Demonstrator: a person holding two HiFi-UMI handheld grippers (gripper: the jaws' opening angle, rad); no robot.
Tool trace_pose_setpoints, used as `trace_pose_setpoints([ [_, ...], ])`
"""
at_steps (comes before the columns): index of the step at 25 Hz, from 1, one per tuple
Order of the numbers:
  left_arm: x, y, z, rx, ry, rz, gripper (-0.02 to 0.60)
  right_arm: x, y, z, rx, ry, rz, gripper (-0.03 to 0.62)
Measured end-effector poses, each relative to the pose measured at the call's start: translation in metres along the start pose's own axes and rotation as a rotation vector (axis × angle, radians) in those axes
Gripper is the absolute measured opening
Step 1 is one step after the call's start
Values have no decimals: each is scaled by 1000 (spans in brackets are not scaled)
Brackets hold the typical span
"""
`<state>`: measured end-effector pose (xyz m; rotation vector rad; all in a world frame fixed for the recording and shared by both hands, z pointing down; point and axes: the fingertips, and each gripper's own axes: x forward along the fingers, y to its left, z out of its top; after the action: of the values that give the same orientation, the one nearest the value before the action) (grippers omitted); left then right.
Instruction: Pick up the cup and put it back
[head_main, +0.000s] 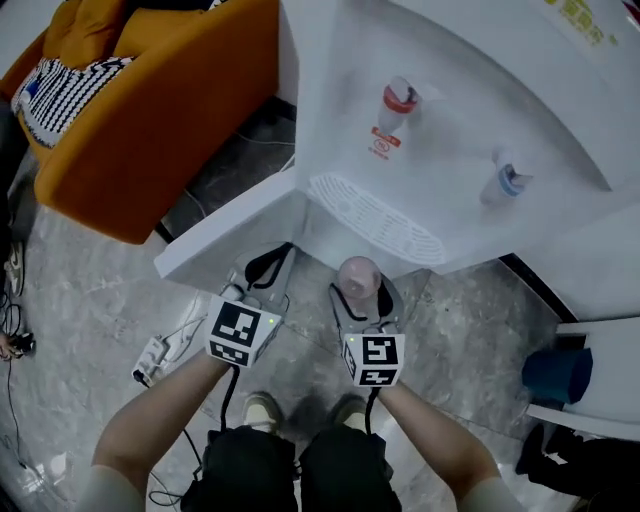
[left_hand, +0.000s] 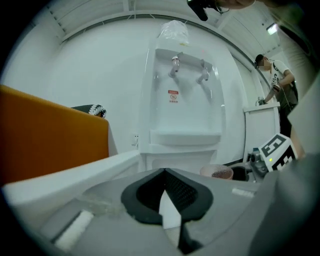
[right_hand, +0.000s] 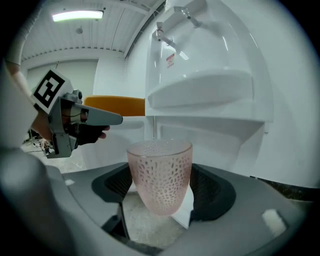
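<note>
Two bare forearms (head_main: 165, 420) are reaching forward over dark trousers (head_main: 250, 470), each carrying a tool above a grey marble floor (head_main: 90, 290). At the far left, an orange sofa (head_main: 150, 110) is standing with a black-and-white patterned cushion (head_main: 68, 88) lying on it. A white power strip (head_main: 150, 357) is lying on the floor beside the left arm. Next, the left tool (head_main: 268, 265) is pointing ahead near a white ledge (head_main: 220, 240), its jaws pressed together with nothing between them. Just to its right, the right tool (head_main: 360, 298) is clamping a pink, dimpled, translucent cup (head_main: 358, 277) upright. It is holding the cup in the air in front of the drip tray (head_main: 380, 225), not resting on it. Behind, a white water dispenser (head_main: 460, 90) is filling the right side, showing a red tap (head_main: 398, 104) and a blue tap (head_main: 507, 183). A dark blue object (head_main: 557, 375) is sitting at the far right edge.
</note>
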<state>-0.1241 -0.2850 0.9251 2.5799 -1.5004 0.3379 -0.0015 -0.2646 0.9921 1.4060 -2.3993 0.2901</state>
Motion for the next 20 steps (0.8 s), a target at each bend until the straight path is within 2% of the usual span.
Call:
trace_pose_setpoints([
  [11,-76,-4,150,-6,60,19,3,-108,25,145,-7,57,42,361],
  [16,-103,-20,239,129,50,-2,3,-161,27,236,52,47,74,360],
  [20,-121,-25,303,177,54,4,2,-198,21,318,61,13,83,360],
])
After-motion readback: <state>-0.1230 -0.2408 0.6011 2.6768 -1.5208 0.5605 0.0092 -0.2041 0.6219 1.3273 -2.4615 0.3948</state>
